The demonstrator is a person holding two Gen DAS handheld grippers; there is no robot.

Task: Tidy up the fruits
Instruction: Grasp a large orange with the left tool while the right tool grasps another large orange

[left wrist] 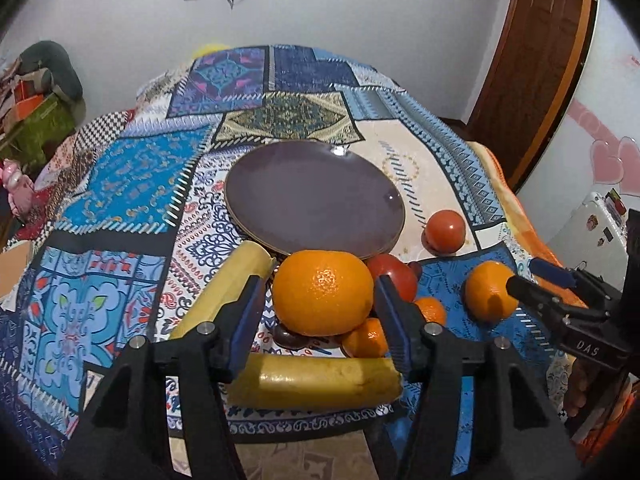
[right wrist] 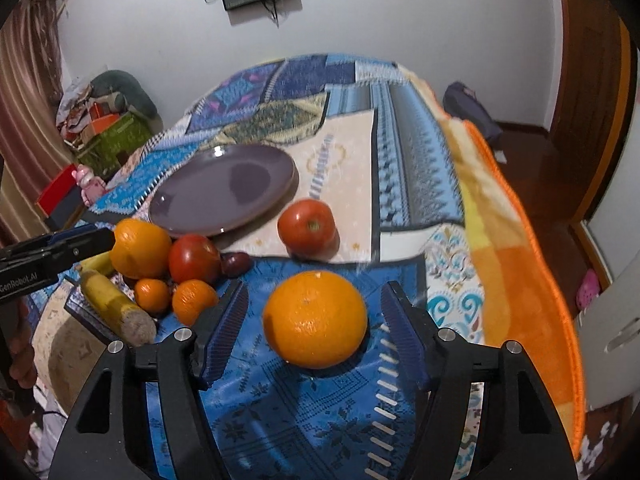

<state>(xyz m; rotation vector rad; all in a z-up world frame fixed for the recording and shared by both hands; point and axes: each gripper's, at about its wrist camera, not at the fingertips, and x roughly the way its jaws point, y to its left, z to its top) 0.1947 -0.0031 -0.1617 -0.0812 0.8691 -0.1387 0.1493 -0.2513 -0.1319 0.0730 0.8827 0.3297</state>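
We centre 2 spread grippers, left gripper (left wrist: pixel 320 300) and right gripper (right wrist: pixel 314 316), around 1 orange (left wrist: pixel 322 292) and the other orange (right wrist: pixel 315 319), pads not yet touching, then close evenly.

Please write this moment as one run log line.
left gripper: around big orange | right gripper: open around second orange | plate: empty

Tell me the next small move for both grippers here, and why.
Probably close each pair of fingers onto its orange. The left gripper straddles the large orange in the pile, its fingers nearly touching; the right gripper brackets the lone orange with gaps showing. The purple plate is empty.
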